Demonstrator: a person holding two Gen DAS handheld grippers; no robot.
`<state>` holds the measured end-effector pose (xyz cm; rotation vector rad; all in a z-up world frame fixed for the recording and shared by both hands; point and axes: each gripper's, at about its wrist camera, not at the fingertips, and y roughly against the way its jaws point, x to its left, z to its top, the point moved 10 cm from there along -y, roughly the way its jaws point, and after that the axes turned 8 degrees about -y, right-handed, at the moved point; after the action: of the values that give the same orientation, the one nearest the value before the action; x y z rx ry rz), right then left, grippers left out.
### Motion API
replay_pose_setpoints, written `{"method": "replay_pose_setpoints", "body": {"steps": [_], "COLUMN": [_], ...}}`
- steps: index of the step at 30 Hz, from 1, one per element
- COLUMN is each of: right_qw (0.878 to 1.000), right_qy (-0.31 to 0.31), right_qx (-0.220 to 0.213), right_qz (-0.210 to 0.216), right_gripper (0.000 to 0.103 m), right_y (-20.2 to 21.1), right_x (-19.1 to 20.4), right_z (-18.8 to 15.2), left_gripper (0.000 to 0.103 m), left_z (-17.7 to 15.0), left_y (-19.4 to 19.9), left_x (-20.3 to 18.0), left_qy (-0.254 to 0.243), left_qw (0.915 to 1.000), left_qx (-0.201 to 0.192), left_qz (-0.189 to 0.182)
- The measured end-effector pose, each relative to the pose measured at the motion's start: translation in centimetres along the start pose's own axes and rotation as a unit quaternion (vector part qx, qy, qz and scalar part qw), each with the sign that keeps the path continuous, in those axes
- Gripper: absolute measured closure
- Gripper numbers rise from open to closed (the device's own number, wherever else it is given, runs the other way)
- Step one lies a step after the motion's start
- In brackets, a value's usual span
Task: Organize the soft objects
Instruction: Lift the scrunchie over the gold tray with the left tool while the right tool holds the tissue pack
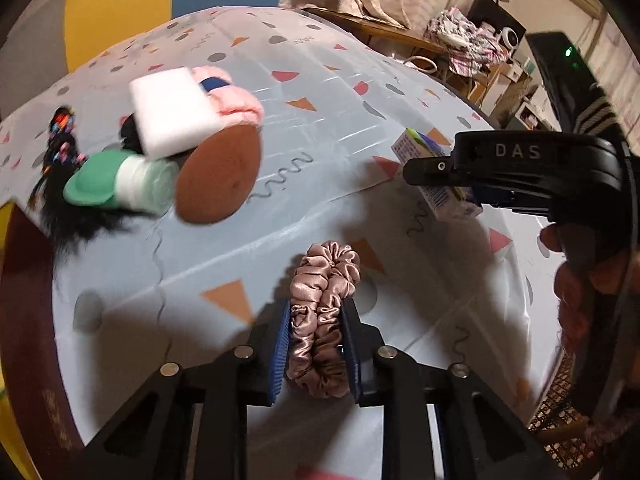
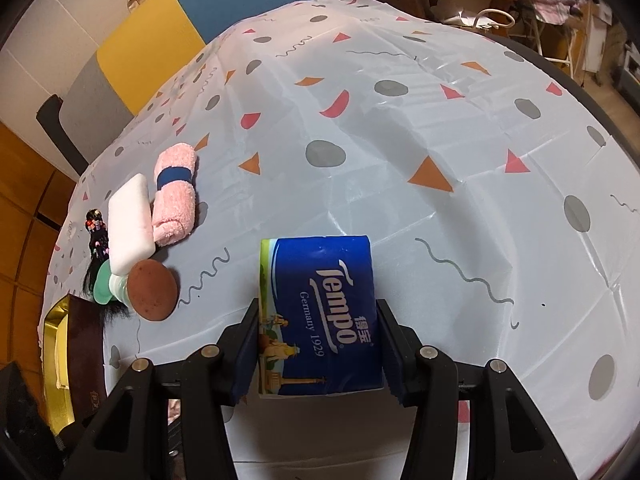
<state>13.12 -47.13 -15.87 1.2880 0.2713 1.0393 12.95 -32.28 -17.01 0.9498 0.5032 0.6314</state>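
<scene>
- Above the patterned tablecloth (image 2: 400,152), the left gripper (image 1: 316,344) pinches a pink satin scrunchie (image 1: 322,312).
- The right gripper (image 2: 316,344) clamps a blue Tempo tissue pack (image 2: 320,316).
- At far left a white sponge (image 2: 130,222), pink rolled towel (image 2: 176,196) and what looks like a brown powder puff (image 2: 152,290) lie clustered.

Both wrist views look forward and down over their own jaws, close above the desk (image 1: 328,128). Each takes in the far-left cluster around the white sponge (image 1: 170,112) (image 2: 130,222).

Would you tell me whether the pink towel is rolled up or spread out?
Rolled up: the pink towel is a tight bundle with a blue band round it.
</scene>
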Motion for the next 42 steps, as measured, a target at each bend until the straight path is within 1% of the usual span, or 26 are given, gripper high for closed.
{"method": "replay_pose_setpoints", "body": {"steps": [4,9,12,15,19,23,27,31,35,37,40,42], "right_qw": [1.000,1.000,1.000,1.000,0.999,0.999,0.999,0.999,0.998,0.997,0.996,0.996], "right_qy": [0.009,0.015,0.019,0.022,0.032,0.040,0.035,0.033,0.052,0.061,0.068,0.069], "right_qx": [0.001,0.005,0.005,0.006,0.003,0.004,0.010,0.003,-0.018,-0.025,-0.029,-0.038], "right_qz": [-0.005,-0.012,-0.013,-0.007,-0.003,-0.003,0.007,0.018,0.025,0.028,0.043,0.052], "right_gripper": [0.050,0.050,0.050,0.050,0.050,0.050,0.050,0.050,0.050,0.050,0.050,0.050], "right_y": [-0.2,-0.6,-0.6,-0.6,-0.4,-0.4,-0.6,-0.3,0.5,0.7,1.0,1.4], "right_x": [0.2,0.4,0.4,0.8,1.4,1.8,2.0,2.2,3.2,3.8,4.7,5.1], "right_z": [-0.1,-0.4,-0.6,-0.8,-1.0,-1.3,-1.6,-1.4,-1.1,-1.3,-1.7,-1.8], "left_gripper": [0.079,0.079,0.079,0.079,0.079,0.079,0.079,0.079,0.079,0.079,0.079,0.079], "left_z": [-1.0,-2.1,-3.0,-3.7,-4.7,-6.0,-7.5,-9.6,-12.2,-13.6,-15.1,-16.0], "left_y": [2.0,5.2,7.5,9.7,12.5,15.0,16.5,17.3,17.7,17.8,18.1,18.3], "left_x": [0.3,-0.3,0.0,1.3,4.2,7.9,11.5,15.3,19.0,20.6,22.6,24.1], "left_qy": [0.031,0.040,0.050,0.065,0.089,0.127,0.157,0.186,0.220,0.232,0.246,0.250], "left_qw": [0.9992,0.9970,0.9948,0.9925,0.9891,0.9828,0.9771,0.9716,0.9644,0.9615,0.9577,0.9554], "left_qx": [-0.017,-0.048,-0.070,-0.089,-0.113,-0.134,-0.143,-0.140,-0.129,-0.120,-0.110,-0.103], "left_qz": [-0.021,-0.047,-0.054,-0.052,-0.033,-0.012,0.012,0.042,0.069,0.084,0.101,0.120]}}
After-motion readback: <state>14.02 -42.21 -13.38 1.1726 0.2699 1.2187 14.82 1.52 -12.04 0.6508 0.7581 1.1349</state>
